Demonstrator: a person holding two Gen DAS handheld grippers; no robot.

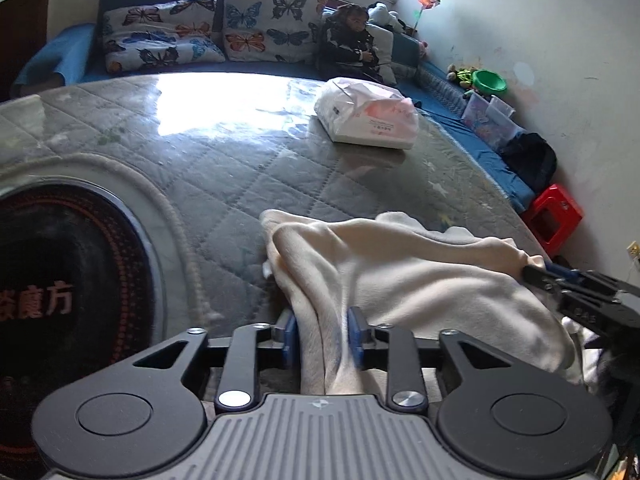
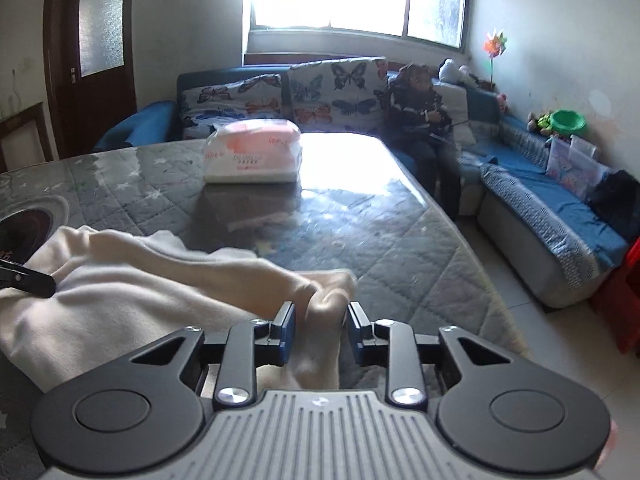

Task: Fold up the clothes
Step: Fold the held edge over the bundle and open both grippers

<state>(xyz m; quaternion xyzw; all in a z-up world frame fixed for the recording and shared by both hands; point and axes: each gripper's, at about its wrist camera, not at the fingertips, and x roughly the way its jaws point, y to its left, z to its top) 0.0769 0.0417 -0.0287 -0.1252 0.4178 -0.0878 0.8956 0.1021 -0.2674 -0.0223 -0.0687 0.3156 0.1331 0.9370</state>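
Both tongs sit at the near edge of the cream fleece garment (image 1: 420,280), one on each side of it. Your left tongs (image 1: 322,338) have a band of the cloth running between the blue pads, but the pads look parted from it on at least one side, so I read them as released, not clenched. Your right tongs (image 2: 322,334) stand apart too, with a bunched corner of the same cloth lying in the gap and daylight showing beside it.

The garment lies crumpled on the grey quilted tabletop (image 1: 224,168) under its glossy clear cover, near your edge, well short of the white plastic-wrapped pack (image 1: 366,118) farther back. A dark round panel with red lettering (image 1: 60,280) is set into the tabletop to the left of the cloth.

My judgement is that you are at the letting-go of a fold or a lay-down, with the cloth far from flat: ridges run across it and the far edge is rumpled. Next you would want to back both tongs clear without dragging the fabric, then take fresh holds at two corners and pull the piece smooth before folding it over.
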